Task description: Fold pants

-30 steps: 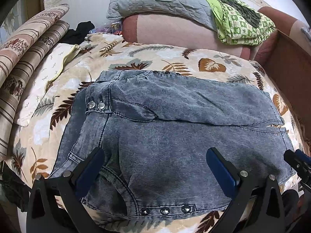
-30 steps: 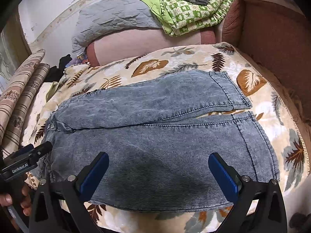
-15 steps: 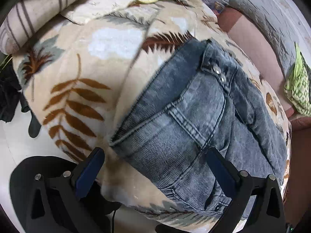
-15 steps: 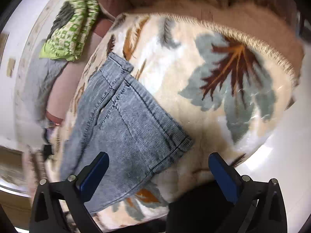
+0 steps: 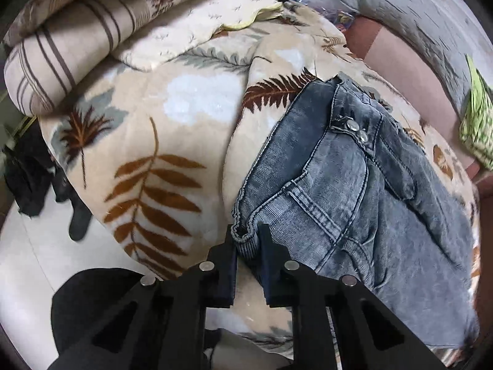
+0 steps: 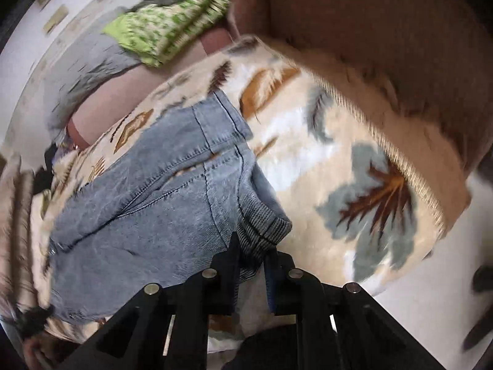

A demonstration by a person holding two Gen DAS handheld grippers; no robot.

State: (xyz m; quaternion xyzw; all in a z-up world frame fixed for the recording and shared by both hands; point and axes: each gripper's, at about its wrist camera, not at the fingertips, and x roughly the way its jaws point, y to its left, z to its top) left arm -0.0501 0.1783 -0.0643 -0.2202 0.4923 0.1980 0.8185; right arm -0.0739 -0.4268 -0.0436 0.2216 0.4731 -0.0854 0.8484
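- Pants (image 5: 363, 203): grey-blue washed denim, lying flat on the leaf-print blanket (image 5: 172, 141) that covers the bed; waistband with two metal snaps toward the left tool's side, leg hems toward the right tool's side.
- Progress, as we judge it: the two legs appear already laid one over the other lengthwise; the crosswise folds, hem to waist, are not yet made, so most of the task is left. The step in hand looks like the pick-up of both ends.
- Left tool (image 5: 249, 240): clenched on the near corner of the waistband, which bunches between the fingers; the rest of the pants spreads away up and to the right of it.
- Right tool (image 6: 253, 248): closed on the near corner of the leg hem (image 6: 265, 222), the cloth ruffled at the grip; this view is motion-blurred, so we cannot tell how many layers it holds.
- Around: striped rolled bedding (image 5: 61, 52) and a pale quilted piece at the far left; grey pillow (image 5: 416, 21) and green patterned cloth (image 6: 166, 27) beyond the pants; brown upholstered edge (image 6: 369, 30) on the right.
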